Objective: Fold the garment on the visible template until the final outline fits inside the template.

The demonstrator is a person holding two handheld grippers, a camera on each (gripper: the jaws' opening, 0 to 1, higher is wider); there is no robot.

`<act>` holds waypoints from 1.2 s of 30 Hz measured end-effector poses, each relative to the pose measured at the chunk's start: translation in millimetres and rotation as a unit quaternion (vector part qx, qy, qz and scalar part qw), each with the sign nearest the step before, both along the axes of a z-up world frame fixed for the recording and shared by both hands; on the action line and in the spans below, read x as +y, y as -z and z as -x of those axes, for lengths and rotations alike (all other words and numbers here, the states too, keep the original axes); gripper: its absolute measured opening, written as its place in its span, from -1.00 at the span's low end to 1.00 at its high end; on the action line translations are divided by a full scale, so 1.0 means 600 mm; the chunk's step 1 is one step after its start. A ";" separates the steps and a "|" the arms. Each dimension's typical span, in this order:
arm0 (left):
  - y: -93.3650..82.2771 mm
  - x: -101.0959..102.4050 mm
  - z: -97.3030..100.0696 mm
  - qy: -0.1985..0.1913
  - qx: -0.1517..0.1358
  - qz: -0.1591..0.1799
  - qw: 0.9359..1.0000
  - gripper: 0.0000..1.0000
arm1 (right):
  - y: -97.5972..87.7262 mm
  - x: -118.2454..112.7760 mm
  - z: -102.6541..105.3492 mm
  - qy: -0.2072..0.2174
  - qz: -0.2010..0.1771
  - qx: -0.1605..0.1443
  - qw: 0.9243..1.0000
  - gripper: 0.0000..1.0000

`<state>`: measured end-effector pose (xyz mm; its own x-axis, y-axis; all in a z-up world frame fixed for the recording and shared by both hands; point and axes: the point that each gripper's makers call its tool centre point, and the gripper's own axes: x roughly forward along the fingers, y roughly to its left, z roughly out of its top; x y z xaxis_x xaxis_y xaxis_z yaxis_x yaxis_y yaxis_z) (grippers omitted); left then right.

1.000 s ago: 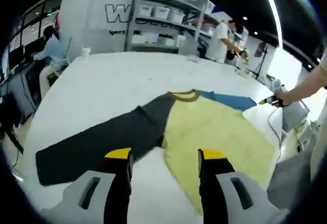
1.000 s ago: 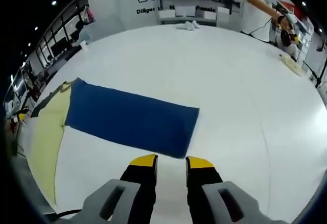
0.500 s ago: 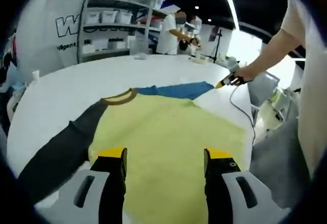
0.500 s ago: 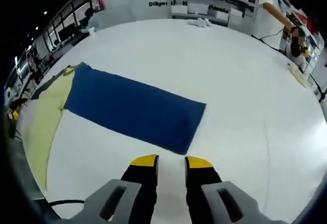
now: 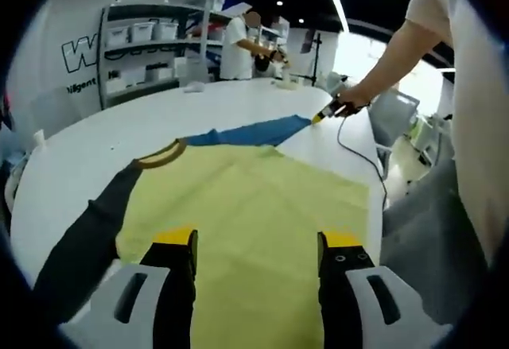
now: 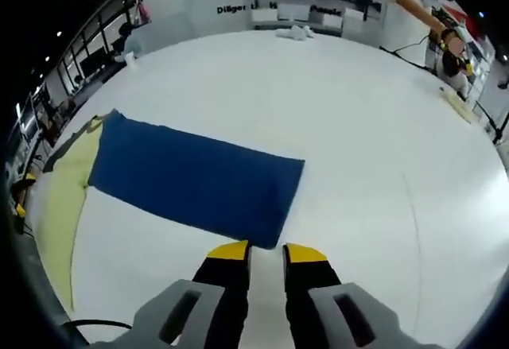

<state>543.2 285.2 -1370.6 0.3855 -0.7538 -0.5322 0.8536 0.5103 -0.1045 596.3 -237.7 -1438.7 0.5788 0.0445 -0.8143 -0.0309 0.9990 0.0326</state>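
A long-sleeved garment lies flat on the white table [image 5: 119,126]. Its body is pale yellow [image 5: 246,206], one sleeve dark grey [image 5: 79,246], the other blue [image 5: 254,133], with a brown collar [image 5: 159,155]. My left gripper [image 5: 256,240] hovers open over the yellow body, nothing between its yellow-tipped fingers. In the right gripper view the blue sleeve [image 6: 191,182] stretches across the white table [image 6: 382,150], and the yellow body [image 6: 60,206] shows at the left. My right gripper [image 6: 265,250] sits at the sleeve's cuff edge, jaws close together, nothing held.
A person's arm holds the other gripper [image 5: 330,110] at the blue sleeve's end, a cable trailing from it. Shelves with white bins [image 5: 143,47] stand behind the table, and other people work there. White cloths [image 6: 290,32] lie at the table's far edge.
The left gripper view has shifted slightly further over the yellow body. My right gripper has moved closer to the blue sleeve's cuff edge, its jaws a little narrower.
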 end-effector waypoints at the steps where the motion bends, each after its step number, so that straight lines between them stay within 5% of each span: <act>1: 0.001 0.000 0.000 0.000 0.000 -0.001 1.000 0.25 | 0.000 0.001 0.000 0.004 -0.003 -0.001 1.000 -0.78; 16: 0.000 0.007 0.003 -0.005 0.000 -0.002 1.000 0.22 | -0.012 0.008 -0.012 0.065 -0.060 -0.033 0.996 -0.77; 36: 0.001 0.014 0.006 -0.020 0.002 0.004 1.000 0.17 | -0.011 0.003 -0.011 0.031 -0.002 -0.024 0.999 -1.00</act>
